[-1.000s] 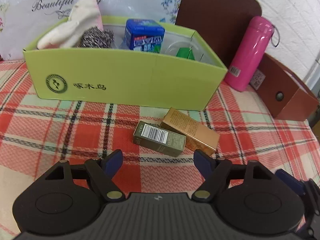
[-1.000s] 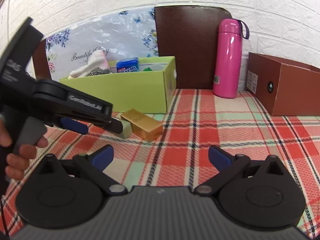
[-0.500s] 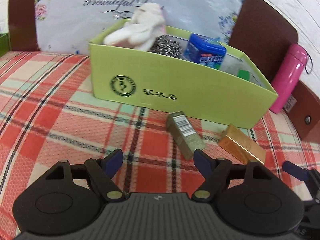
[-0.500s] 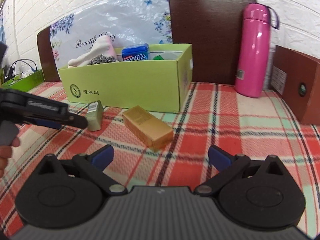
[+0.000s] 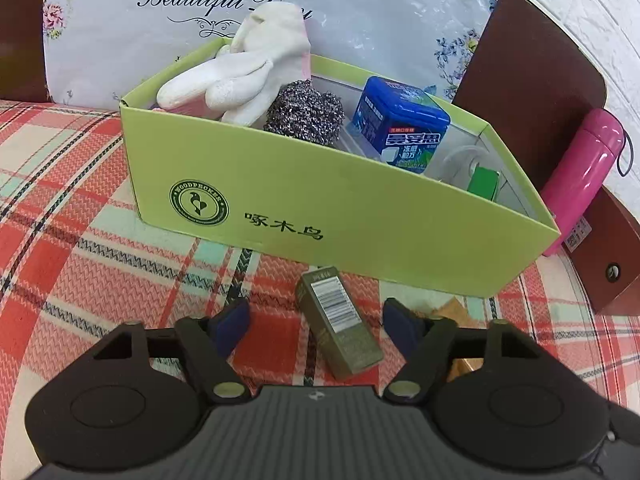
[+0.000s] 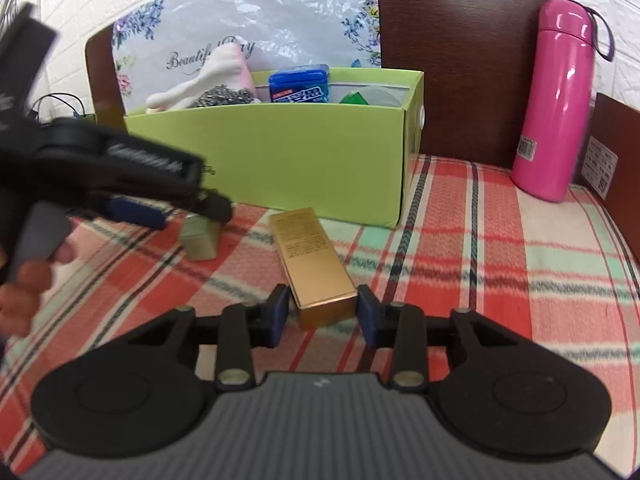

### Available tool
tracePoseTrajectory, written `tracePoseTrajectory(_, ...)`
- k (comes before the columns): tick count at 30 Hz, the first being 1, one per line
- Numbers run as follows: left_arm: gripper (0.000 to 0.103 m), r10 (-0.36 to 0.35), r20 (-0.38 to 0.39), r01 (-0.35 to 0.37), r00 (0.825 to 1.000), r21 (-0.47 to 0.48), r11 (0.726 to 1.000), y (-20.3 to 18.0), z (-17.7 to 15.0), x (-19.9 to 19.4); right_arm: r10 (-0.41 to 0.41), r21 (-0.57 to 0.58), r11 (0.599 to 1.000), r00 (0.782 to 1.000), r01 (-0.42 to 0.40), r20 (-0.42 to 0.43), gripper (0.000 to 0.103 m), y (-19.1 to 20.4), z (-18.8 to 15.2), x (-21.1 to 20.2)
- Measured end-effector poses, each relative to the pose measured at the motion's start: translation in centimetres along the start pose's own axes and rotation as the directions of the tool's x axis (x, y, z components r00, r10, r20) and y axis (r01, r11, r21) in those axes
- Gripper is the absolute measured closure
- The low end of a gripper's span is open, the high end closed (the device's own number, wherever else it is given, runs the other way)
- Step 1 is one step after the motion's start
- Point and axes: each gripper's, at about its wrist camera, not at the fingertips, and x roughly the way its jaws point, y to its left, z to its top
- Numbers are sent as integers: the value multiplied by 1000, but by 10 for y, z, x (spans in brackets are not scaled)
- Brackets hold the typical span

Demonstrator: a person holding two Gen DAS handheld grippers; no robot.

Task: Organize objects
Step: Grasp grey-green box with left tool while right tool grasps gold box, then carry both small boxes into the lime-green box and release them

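Observation:
An olive box with a barcode (image 5: 339, 322) lies on the plaid cloth between the fingers of my open left gripper (image 5: 316, 320), not touched. It also shows in the right wrist view (image 6: 199, 238) under the left gripper (image 6: 172, 208). A gold box (image 6: 310, 262) lies in front of the green cardboard box (image 6: 280, 156). My right gripper (image 6: 322, 314) has its blue pads on either side of the gold box's near end, with small gaps. In the left wrist view the gold box (image 5: 452, 308) is mostly hidden behind the right finger.
The green box (image 5: 340, 216) holds white gloves (image 5: 248, 76), a steel scourer (image 5: 304, 112), a blue tin (image 5: 400, 128) and a green item (image 5: 484, 184). A pink bottle (image 6: 556, 96) and a brown box (image 6: 612, 152) stand to the right. A brown board (image 6: 460, 40) stands behind.
Both grippers moved forward. The left one now straddles the olive box. The right gripper's fingers narrowed and now flank the gold box's near end.

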Motion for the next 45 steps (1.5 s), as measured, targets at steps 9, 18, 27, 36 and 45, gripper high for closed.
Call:
tracePoseTrajectory(9, 78, -50, -56, 56, 997, 119, 991, 12, -18, -20, 35, 38, 999, 999, -35, 5, 70, 25, -22, -33)
tracePoseTrajectory(18, 78, -97, -130, 124, 987, 213, 969, 22, -63, -73, 54, 58, 997, 998, -52, -33, 69, 46, -48, -71)
tracePoseTrajectory(27, 72, -69, -108, 90, 992, 200, 976, 19, -72, -79, 10, 55, 998, 1000, -9, -5, 49, 51, -38, -70)
tracePoseTrajectory(36, 72, -77, -108, 97, 991, 194, 976, 17, -68, -71, 8, 64, 998, 999, -6, -31, 58, 49, -28, -45)
tracePoseTrajectory(45, 79, -109, -108, 129, 988, 202, 971, 16, -64, -72, 48, 66, 997, 998, -45, -36, 72, 48, -25, -40)
